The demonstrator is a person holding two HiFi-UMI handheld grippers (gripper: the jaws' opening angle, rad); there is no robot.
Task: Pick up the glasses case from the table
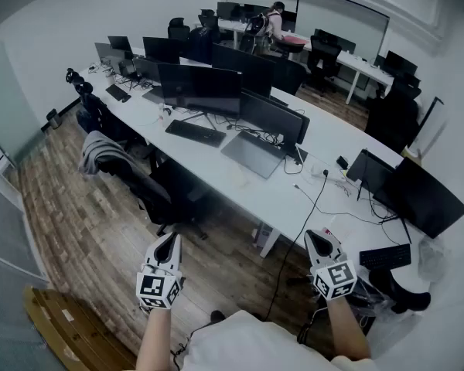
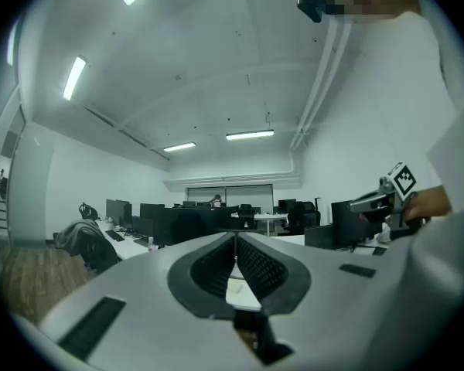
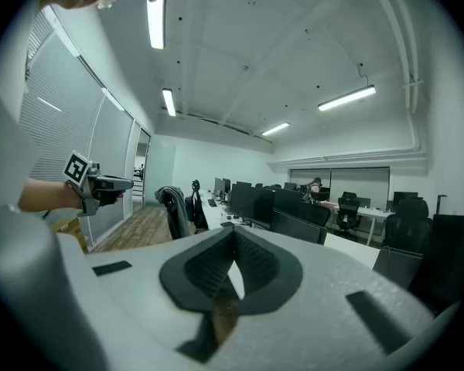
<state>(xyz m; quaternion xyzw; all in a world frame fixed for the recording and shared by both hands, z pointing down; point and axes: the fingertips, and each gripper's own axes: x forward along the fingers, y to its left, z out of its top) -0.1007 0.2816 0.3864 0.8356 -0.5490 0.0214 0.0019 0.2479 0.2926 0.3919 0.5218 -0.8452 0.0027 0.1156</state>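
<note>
While both grippers are held above the wooden floor (image 1: 85,222), on the near side of the long white table (image 1: 329,134), neither has anything in its grasp. The left gripper (image 1: 172,239) has its jaws clenched tip to tip with nothing between them, and the right gripper (image 1: 312,238) is likewise closed and empty. They are well apart from each other and pointed towards the table.

Surroundings: a row of dark monitors (image 1: 199,87) runs along the middle of the table, with a black keyboard (image 1: 195,132) and a grey laptop (image 1: 253,154) on the near side of them. A black cable (image 1: 305,211) drops from the table edge to the floor between the two grippers. To the left, a chair draped with a grey garment (image 1: 107,154) is pushed up to the table. To the right are a second keyboard (image 1: 385,256) and a large monitor (image 1: 421,195), near the right gripper. A person (image 1: 274,23) sits at the far end of the room.

Limits of observation: the glasses case cannot be identified in any view. Small items lie on the right part of the table, among them a small dark object (image 1: 342,162), but they are too small to tell apart. The monitors hide the table's far side.
</note>
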